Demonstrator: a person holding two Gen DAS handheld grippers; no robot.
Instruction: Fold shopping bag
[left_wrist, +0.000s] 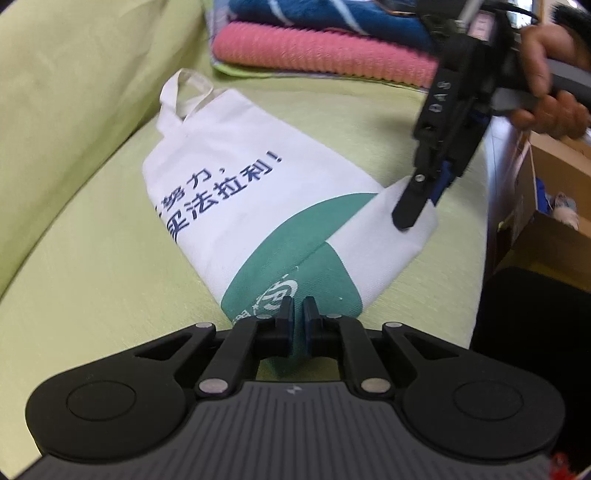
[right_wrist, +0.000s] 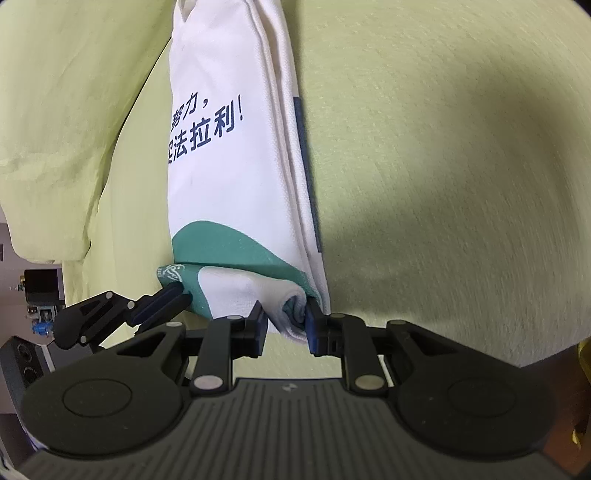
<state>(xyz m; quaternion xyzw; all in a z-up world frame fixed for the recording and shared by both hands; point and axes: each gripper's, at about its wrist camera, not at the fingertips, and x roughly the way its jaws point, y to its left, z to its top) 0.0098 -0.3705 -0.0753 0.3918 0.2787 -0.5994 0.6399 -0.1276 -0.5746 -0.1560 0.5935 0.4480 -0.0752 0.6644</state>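
While angled down | left hand-held gripper (left_wrist: 299, 314) and right hand-held gripper (right_wrist: 286, 321) | each pinch shopping bag (left_wrist: 236, 206) corner

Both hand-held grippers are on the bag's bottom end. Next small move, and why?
Probably carry that end together toward the handles to start the fold. The left hand-held gripper is pinched on the green corner of the shopping bag, the right hand-held gripper grips the other bottom corner, already lifted, and the bag lies narrow on the sofa.
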